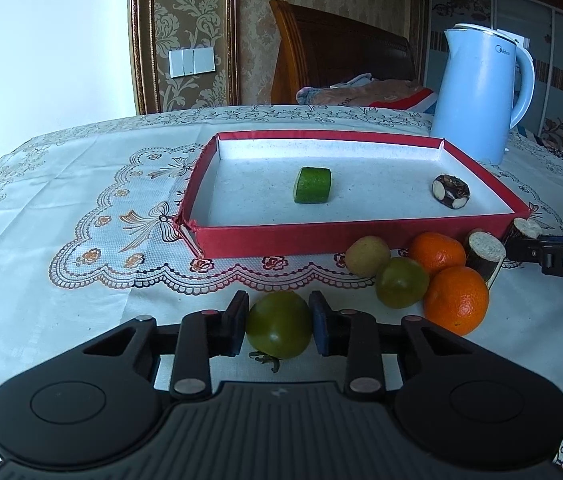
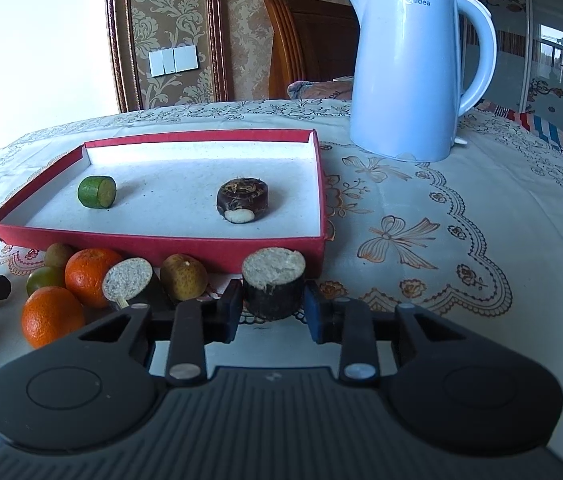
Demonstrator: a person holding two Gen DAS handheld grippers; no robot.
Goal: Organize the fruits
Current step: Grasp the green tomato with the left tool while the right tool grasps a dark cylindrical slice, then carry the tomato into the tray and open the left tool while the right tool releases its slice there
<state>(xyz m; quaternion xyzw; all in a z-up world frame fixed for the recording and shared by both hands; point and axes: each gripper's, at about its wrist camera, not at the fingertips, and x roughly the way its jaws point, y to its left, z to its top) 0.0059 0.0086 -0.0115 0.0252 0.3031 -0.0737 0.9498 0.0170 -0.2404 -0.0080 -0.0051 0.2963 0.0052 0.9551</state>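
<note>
Left hand-held gripper (image 1: 278, 326): we're clamping the round green tomato (image 1: 279, 324).
Right hand-held gripper (image 2: 273, 306): we're gripping the dark-skinned pale-topped cane stub (image 2: 273, 288).
Risk: tomato may roll free; stub may clip the red cardboard tray (image 2: 161, 246).

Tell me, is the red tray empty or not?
Not empty. The red tray holds a green cucumber piece and a dark round piece.

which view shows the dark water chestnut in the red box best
The right wrist view: the water chestnut sits mid-frame, large, with its dark top and pale cut patch clear. In the left wrist view it is smaller, off near the red box's right wall.
</note>
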